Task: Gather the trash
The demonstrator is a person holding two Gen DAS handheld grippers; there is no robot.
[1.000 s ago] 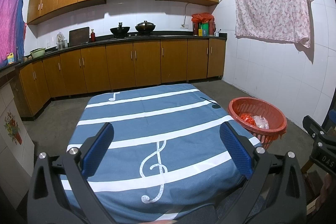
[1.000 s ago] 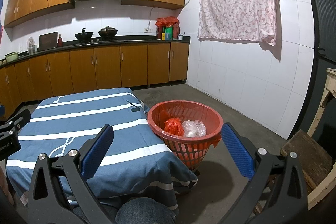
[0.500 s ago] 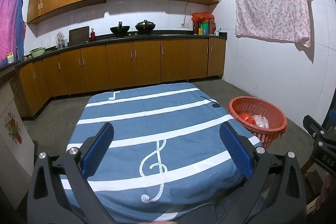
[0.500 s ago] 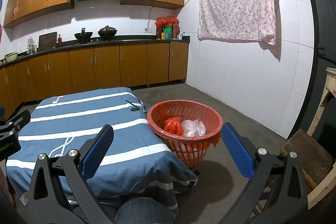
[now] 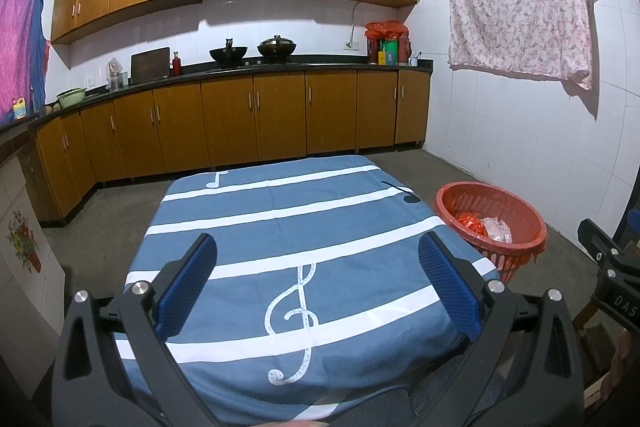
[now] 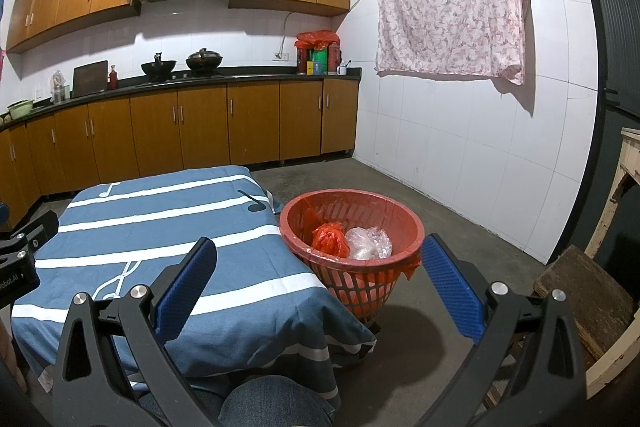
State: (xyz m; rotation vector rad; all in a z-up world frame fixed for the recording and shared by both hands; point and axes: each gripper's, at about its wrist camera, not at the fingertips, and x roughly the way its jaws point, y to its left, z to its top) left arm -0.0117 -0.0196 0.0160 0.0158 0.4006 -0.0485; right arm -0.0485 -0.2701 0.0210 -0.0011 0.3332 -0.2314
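With both grippers, left gripper (image 5: 318, 281) and right gripper (image 6: 320, 279), spread and empty, I see nothing left on the worktop (image 5: 280, 227). Bagged trash (image 6: 348, 241) in the red basket (image 6: 352, 279) looks light and crumply; I'd pinch a loose fold.

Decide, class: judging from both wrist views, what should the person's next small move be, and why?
Probably none beyond resting both grippers. The red basket beside the table already holds a red bag and a clear bag; no trash shows on the cloth; the left gripper and right gripper are open and hold nothing.
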